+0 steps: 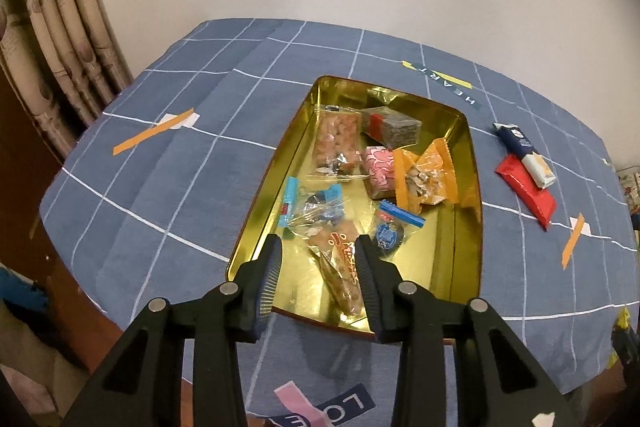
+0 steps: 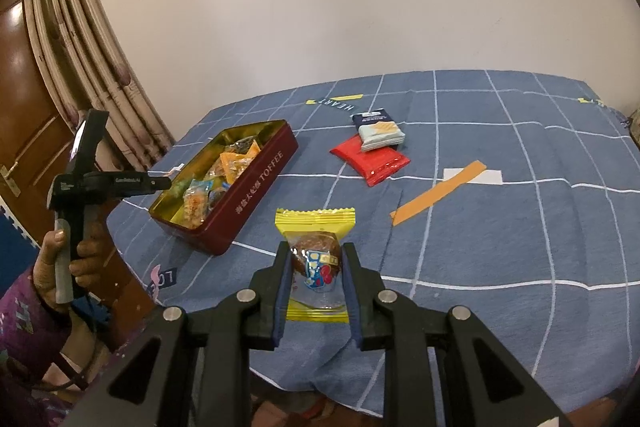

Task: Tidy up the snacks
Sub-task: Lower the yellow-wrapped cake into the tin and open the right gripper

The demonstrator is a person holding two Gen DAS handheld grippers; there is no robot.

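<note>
- Left wrist view: my left tongs (image 1: 318, 247) are hanging over the near end of the gold tin (image 1: 466, 227), jaws narrowing and gripping nothing; the orange-print packet (image 1: 340, 269) lies in the tin below them.
- Right wrist view: my right tongs (image 2: 316, 259) are clamping the yellow snack packet (image 2: 316, 227) upright, long axis along the fingers. The tin (image 2: 248, 187) is lying ahead-left across the tabletop (image 2: 500, 247); the left tongs are nearer it.

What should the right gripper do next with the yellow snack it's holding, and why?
Probably carry the yellow-wrapped snack, clamped in the right gripper, over to the toffee tin and release it there. The tin already holds most snacks, and the left gripper hangs empty over its near end.
</note>
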